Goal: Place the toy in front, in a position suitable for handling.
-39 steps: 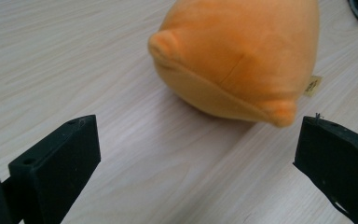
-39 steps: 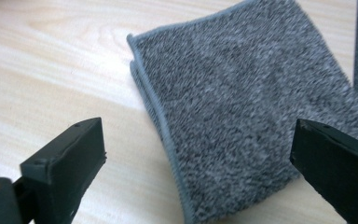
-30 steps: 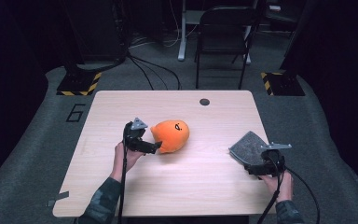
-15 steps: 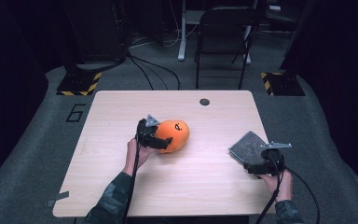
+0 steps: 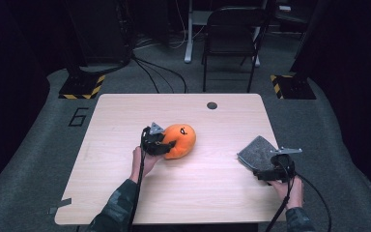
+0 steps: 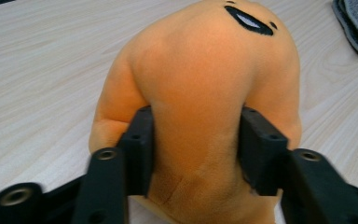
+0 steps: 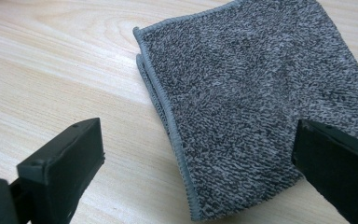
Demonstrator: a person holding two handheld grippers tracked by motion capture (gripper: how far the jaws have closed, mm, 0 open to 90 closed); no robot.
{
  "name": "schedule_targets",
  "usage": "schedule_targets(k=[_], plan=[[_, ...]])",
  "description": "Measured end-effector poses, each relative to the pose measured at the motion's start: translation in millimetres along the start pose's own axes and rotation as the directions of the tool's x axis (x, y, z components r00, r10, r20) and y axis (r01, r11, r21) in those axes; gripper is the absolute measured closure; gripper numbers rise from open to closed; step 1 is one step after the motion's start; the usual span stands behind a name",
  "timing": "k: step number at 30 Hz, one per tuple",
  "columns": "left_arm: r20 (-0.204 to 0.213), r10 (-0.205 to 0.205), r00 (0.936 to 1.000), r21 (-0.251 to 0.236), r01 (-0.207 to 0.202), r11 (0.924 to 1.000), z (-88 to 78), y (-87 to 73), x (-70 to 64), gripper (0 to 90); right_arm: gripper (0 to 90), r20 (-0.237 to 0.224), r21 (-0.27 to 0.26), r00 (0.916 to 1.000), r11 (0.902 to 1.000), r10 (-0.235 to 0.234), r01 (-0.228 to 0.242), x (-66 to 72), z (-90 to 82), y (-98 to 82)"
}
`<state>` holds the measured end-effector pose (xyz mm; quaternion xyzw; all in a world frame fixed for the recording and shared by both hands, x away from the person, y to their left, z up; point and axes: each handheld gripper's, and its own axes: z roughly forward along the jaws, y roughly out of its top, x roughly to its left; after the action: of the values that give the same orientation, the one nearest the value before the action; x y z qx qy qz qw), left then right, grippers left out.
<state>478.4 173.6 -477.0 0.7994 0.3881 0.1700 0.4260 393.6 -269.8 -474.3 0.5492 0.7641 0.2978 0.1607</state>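
Step in hand, as you have it: your left gripper [image 6: 193, 154] has just been closing its jaws and now pinches the orange plush toy [image 5: 179, 141], lying a little left of centre in the high view, so the grasp looks made and the lift comes next. Your right gripper [image 7: 200, 172] hangs with jaws spread over the folded grey cloth [image 7: 261, 93] at lower right, touching nothing. Raise the toy straight up: bare table [image 5: 125, 111] surrounds it, and the cloth sits near the right edge.
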Motion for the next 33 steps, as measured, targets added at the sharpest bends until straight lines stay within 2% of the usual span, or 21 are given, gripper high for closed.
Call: schedule_targets(k=[4,7,8,10,14,18,19,25,27,28,33], plan=[[0.014,-0.002,0.9999,-0.042,0.003,0.9991,-2.5,-1.9,0.2,68.9,2.0,0.0,-0.003,1.0,1.0,0.002,-0.002,-0.5,-0.8,-0.3],[0.027,-0.002,0.9996,-0.076,0.004,0.9971,-6.3,-1.0,-0.4,72.5,2.3,0.003,-0.008,0.9999,0.9999,0.013,-0.013,0.3,-4.0,-0.2],[0.032,0.0,0.9995,-0.083,0.003,0.9966,-7.4,-0.4,-0.8,72.9,2.3,0.004,-0.019,1.0,0.9998,-0.001,0.001,-0.9,-4.4,0.1],[0.041,0.005,0.9992,-0.075,-0.002,0.9972,-9.8,1.3,-1.3,73.2,2.5,0.007,-0.024,1.0,0.9997,0.004,-0.004,-1.1,-5.9,0.2],[0.063,0.014,0.9979,-0.094,-0.008,0.9955,-16.7,6.9,-5.3,73.1,2.6,0.007,-0.035,1.0,0.9994,0.007,-0.006,-3.1,-8.4,0.3],[0.084,0.054,0.995,-0.089,-0.047,0.9949,-25.4,13.8,-13.4,73.0,2.7,0.007,-0.04,1.0,0.9992,0.002,-0.002,-4.8,-7.8,1.5],[0.083,0.058,0.9948,-0.093,-0.05,0.9944,-26.5,14.6,-15.8,73.0,2.7,0.007,-0.034,0.9998,0.9993,0.016,-0.016,-3.9,-7.4,1.5],[0.114,0.097,0.9887,-0.103,-0.085,0.991,-38.4,22.5,-27.7,72.7,2.9,0.016,-0.041,0.9999,0.9992,-0.002,0.002,-4.8,-9.3,1.3],[0.13,0.104,0.986,-0.103,-0.091,0.9905,-40.7,24.2,-30.7,72.7,2.9,0.019,-0.038,0.9998,0.9993,0.006,-0.006,-5.2,-9.8,1.3],[0.138,0.109,0.9845,-0.105,-0.094,0.99,-41.8,24.9,-32.1,72.6,3.0,0.018,-0.04,0.9997,0.9991,-0.014,0.014,-7.0,-9.6,0.9],[0.172,0.131,0.9763,-0.099,-0.115,0.9884,-46.1,27.6,-41.1,72.4,3.0,0.019,-0.037,0.9998,0.9993,-0.009,0.01,-6.5,-7.0,0.9]])
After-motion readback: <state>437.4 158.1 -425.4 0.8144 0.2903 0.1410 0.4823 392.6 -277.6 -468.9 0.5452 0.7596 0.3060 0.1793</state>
